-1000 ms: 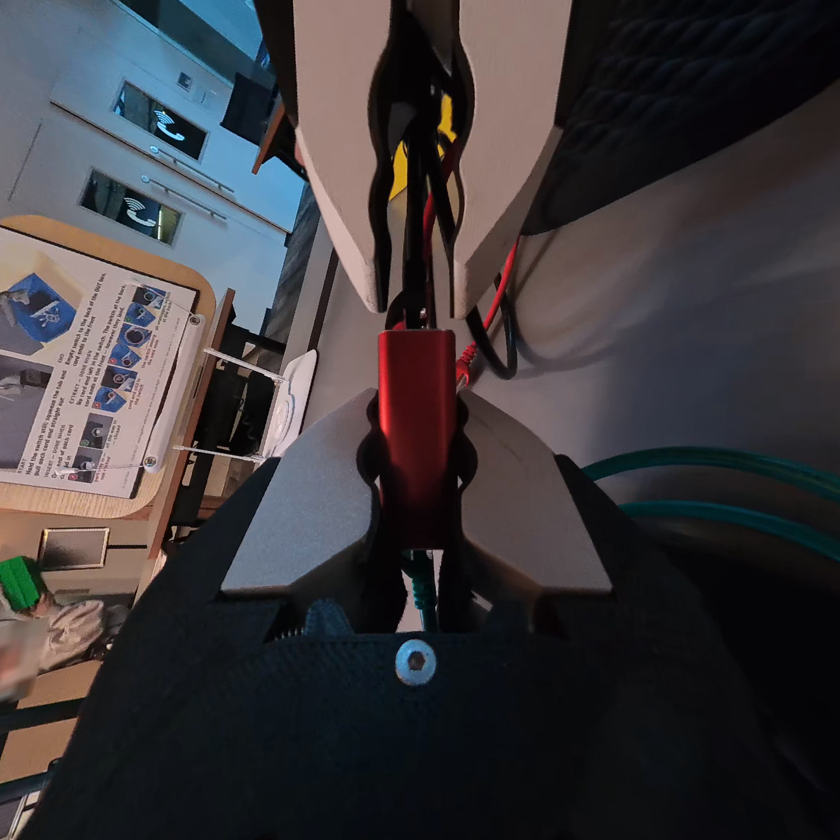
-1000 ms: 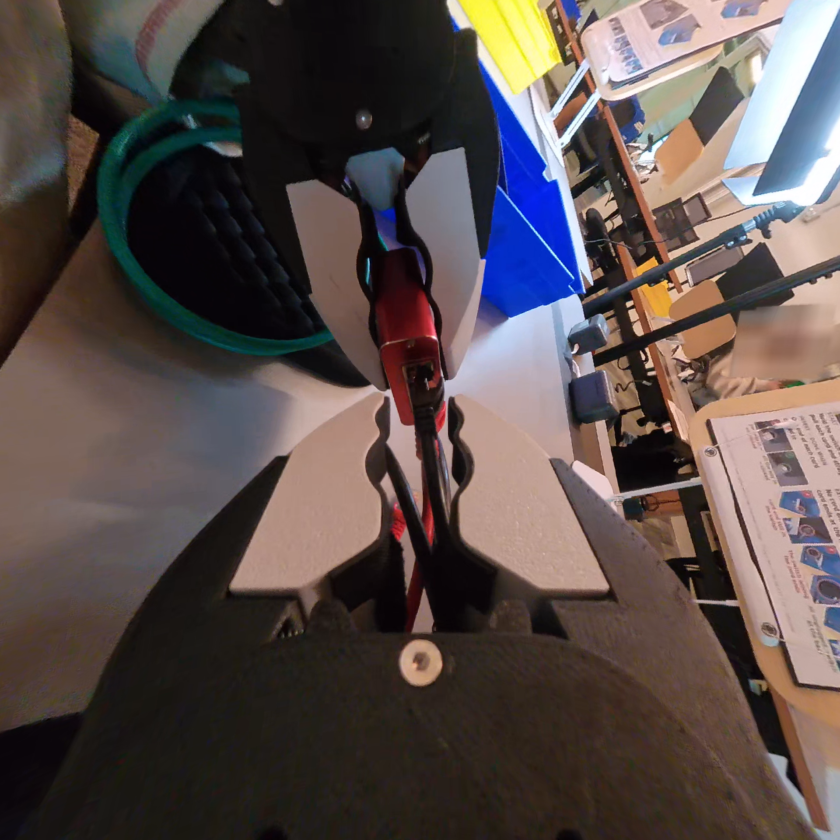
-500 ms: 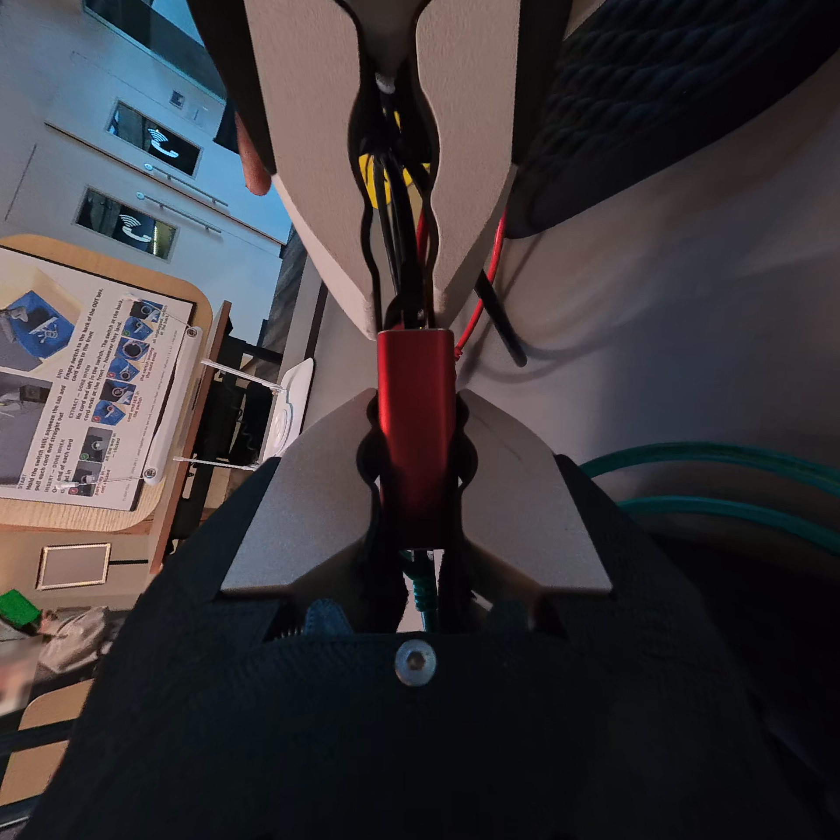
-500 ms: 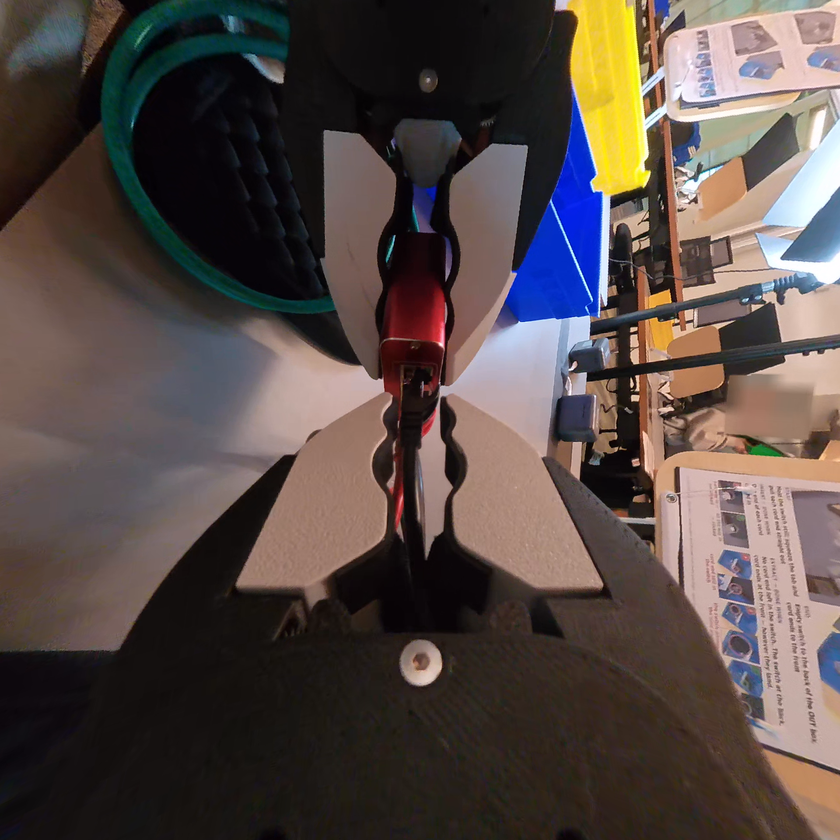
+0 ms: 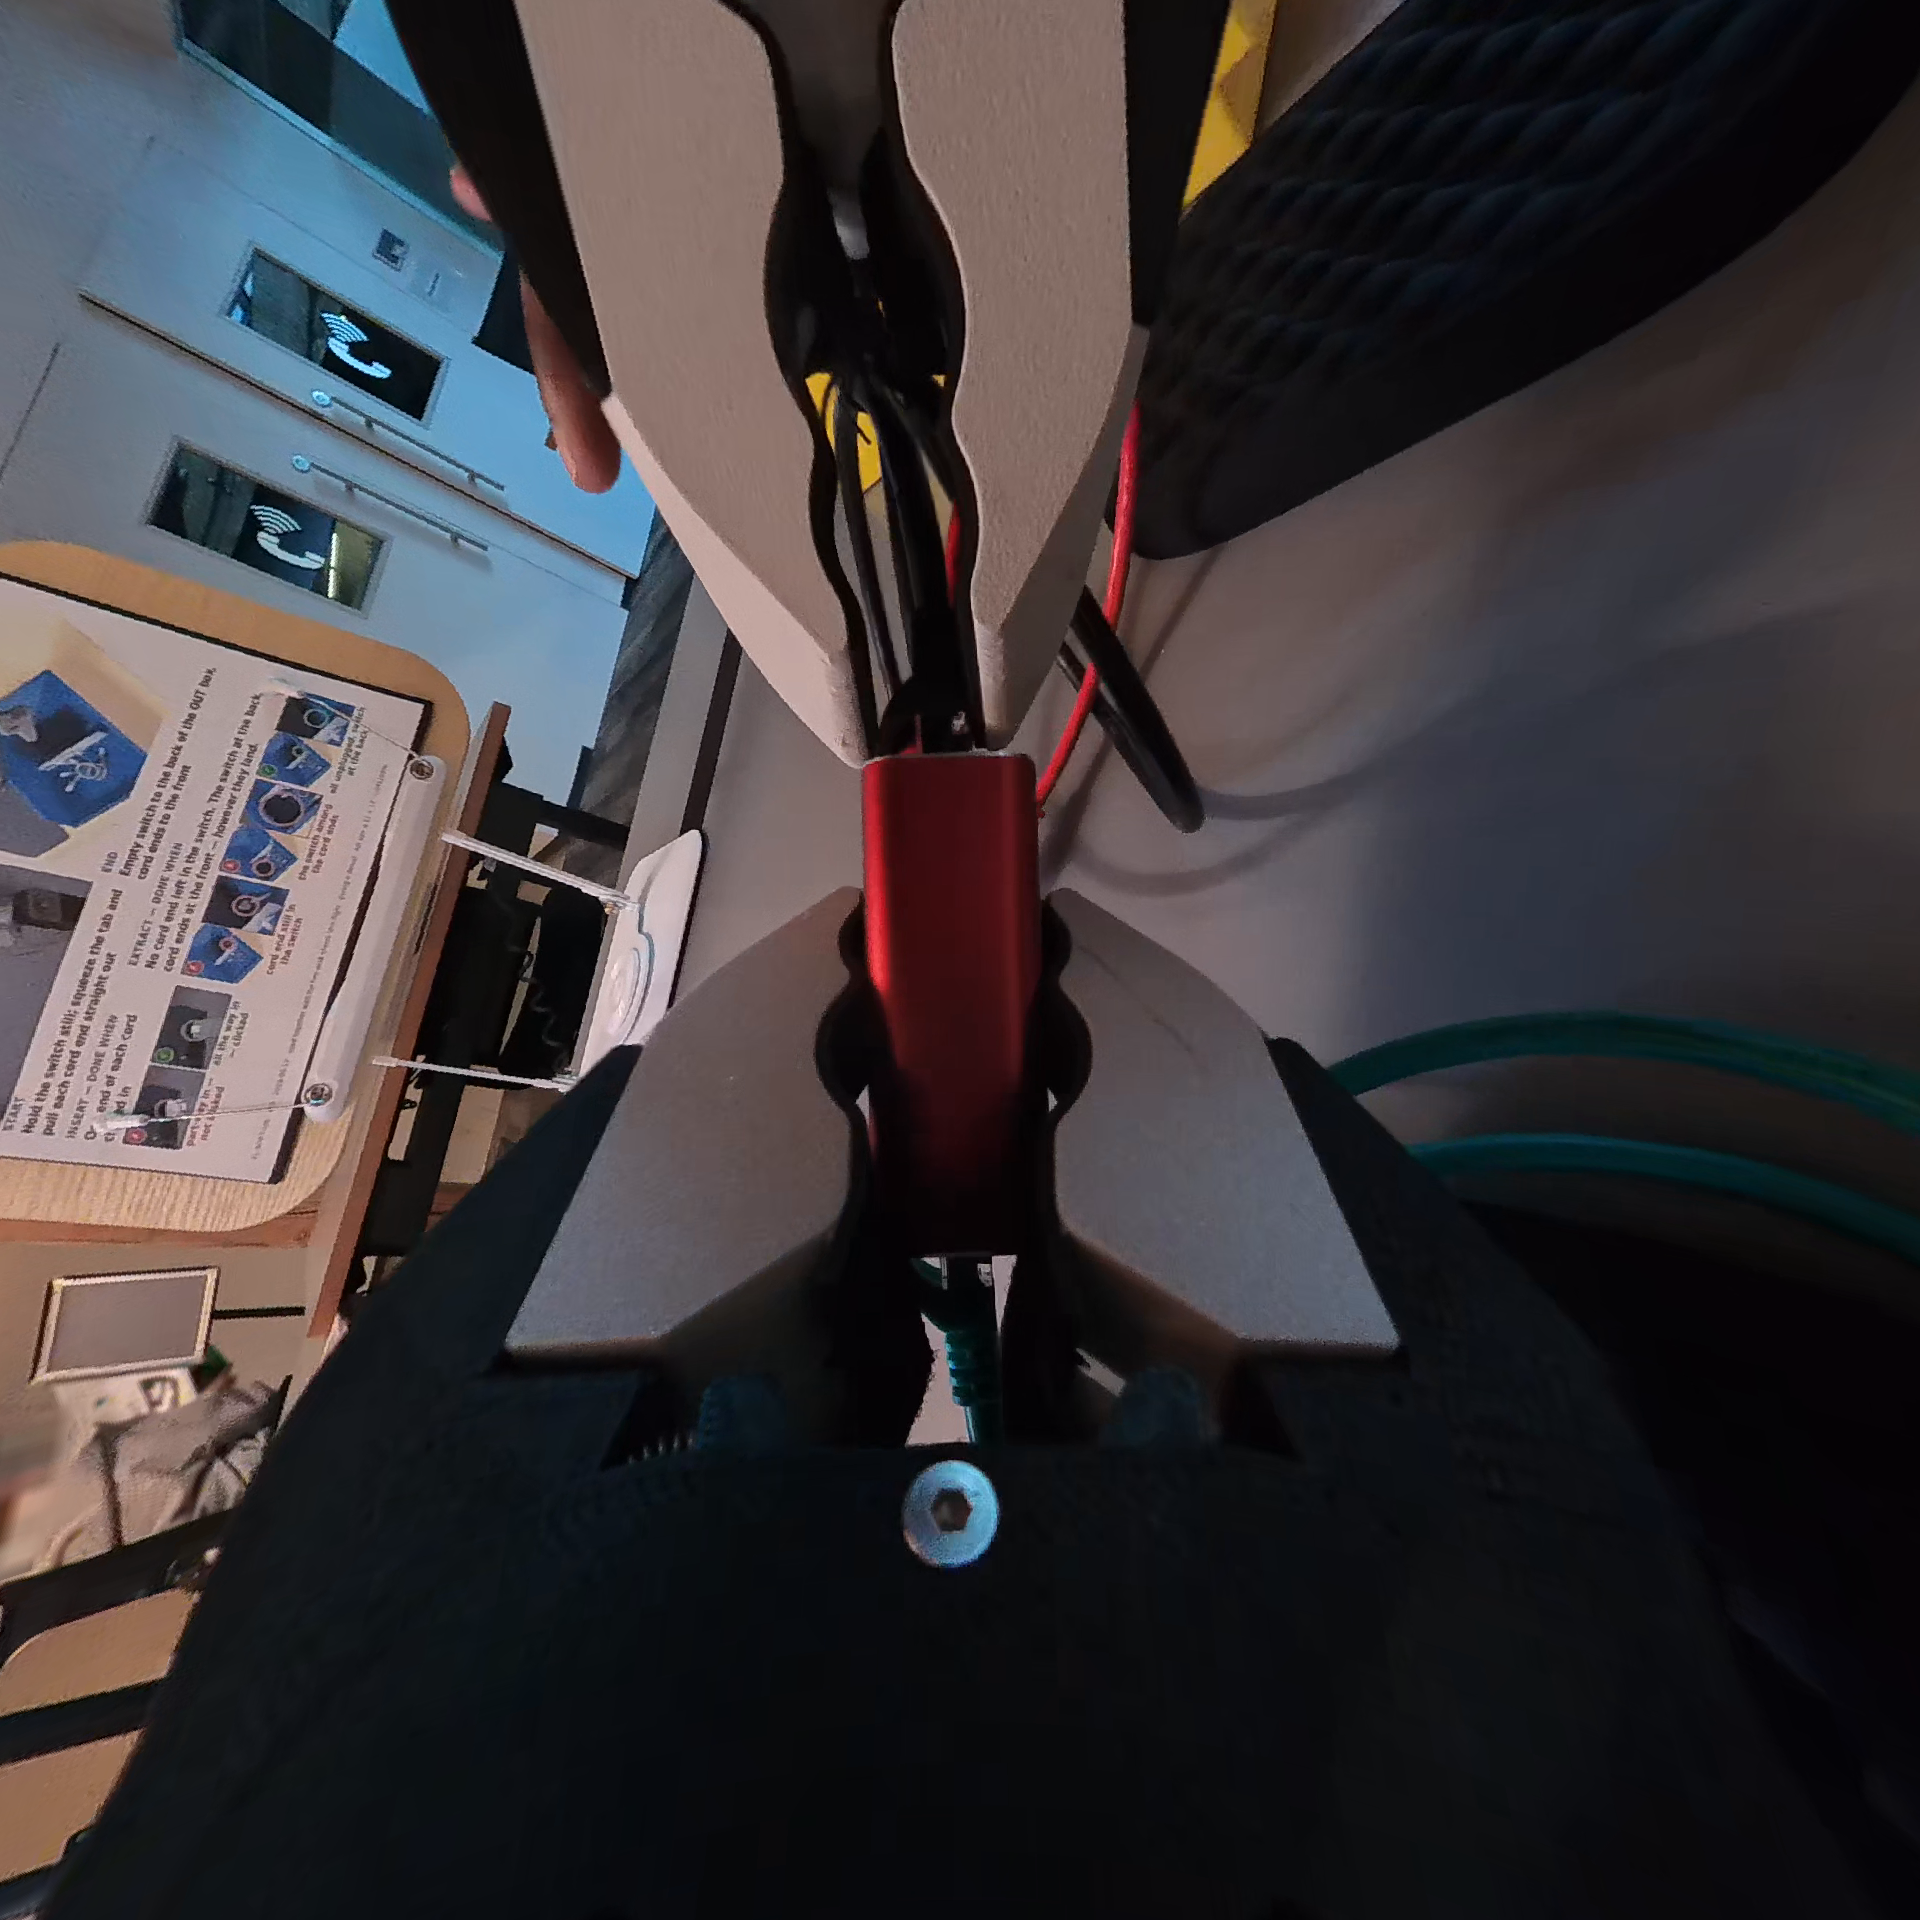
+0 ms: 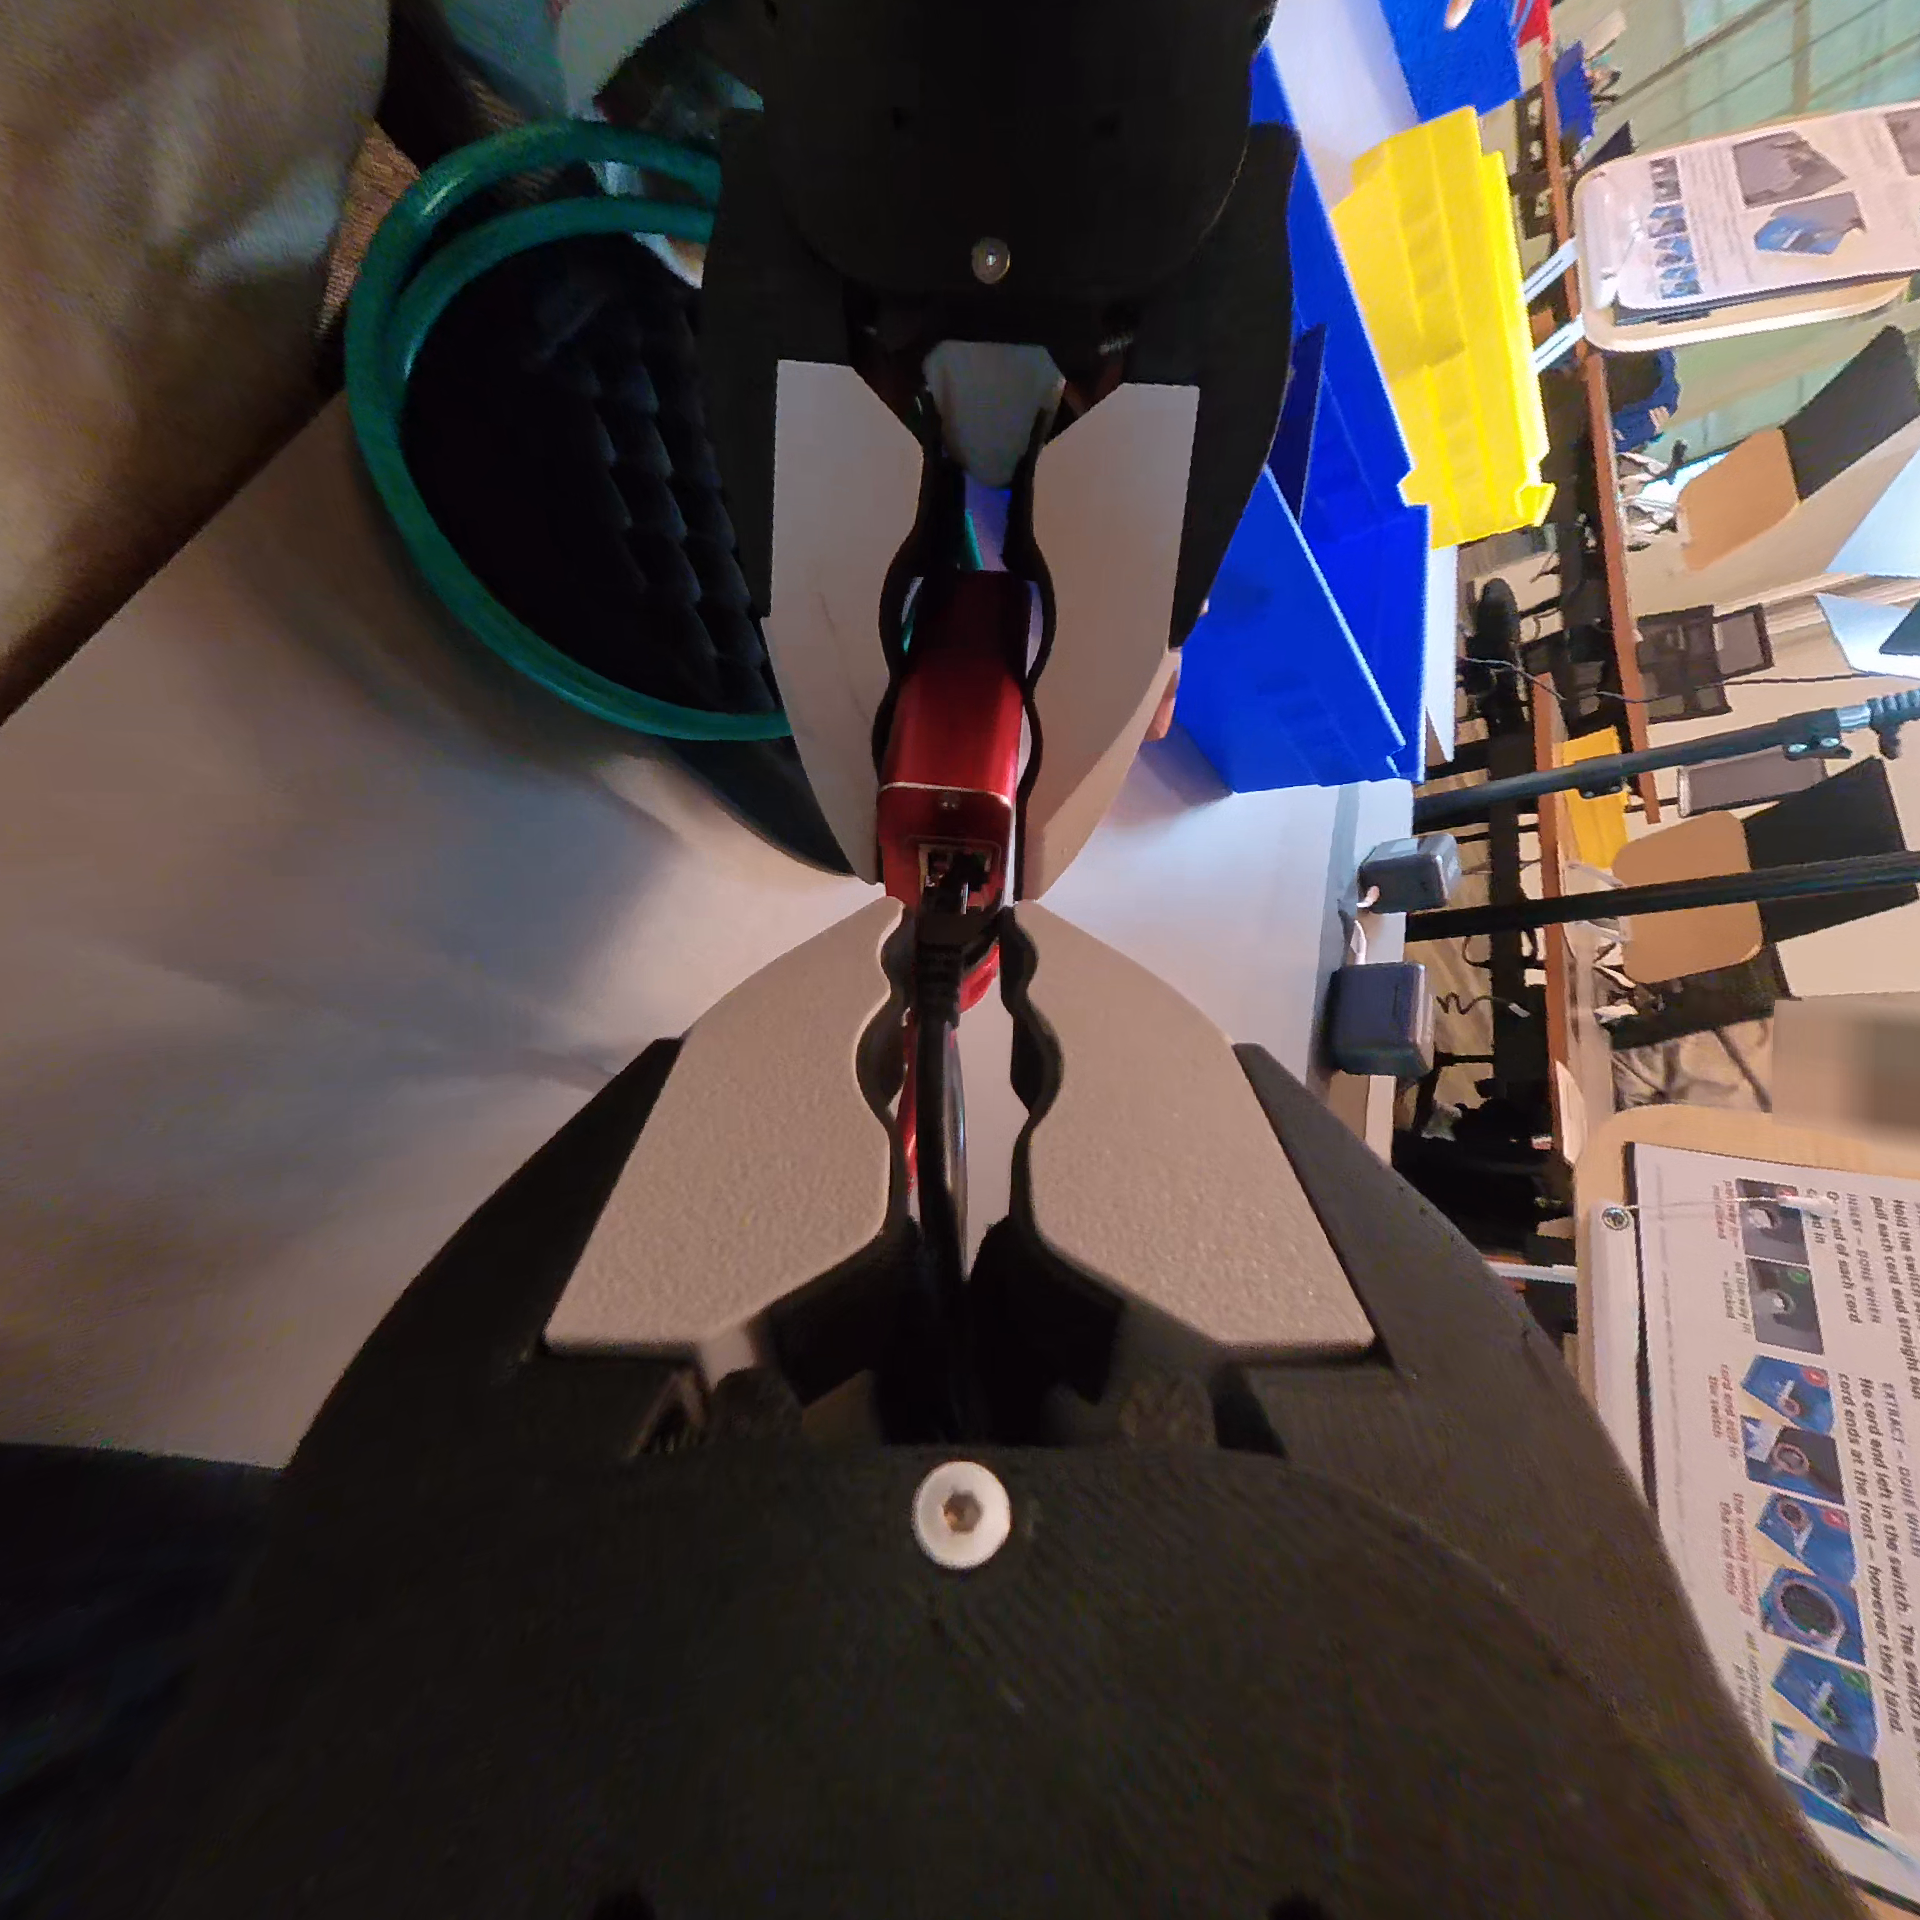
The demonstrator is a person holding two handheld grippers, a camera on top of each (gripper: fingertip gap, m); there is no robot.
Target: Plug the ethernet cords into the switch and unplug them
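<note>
Two grippers meet nose to nose: left gripper (image 5: 951, 914) clamps the red switch (image 5: 951, 997), right gripper (image 6: 951, 920) pinches the black cord (image 6: 940, 1039) plugged straight along its long axis.

Left gripper (image 5: 951, 914) clamped on red switch (image 5: 951, 987), right gripper (image 5: 925, 727) opposite pinching black cord (image 5: 920, 623), green cord (image 5: 1662, 1049) looping on white table (image 5: 1507, 779)

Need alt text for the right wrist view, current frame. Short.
A black ethernet cord sits plugged into the end port of a small red metal switch, which the left gripper clamps from the far side. The right gripper, in the foreground, has grey fingers closed around the cord over a white table.
</note>
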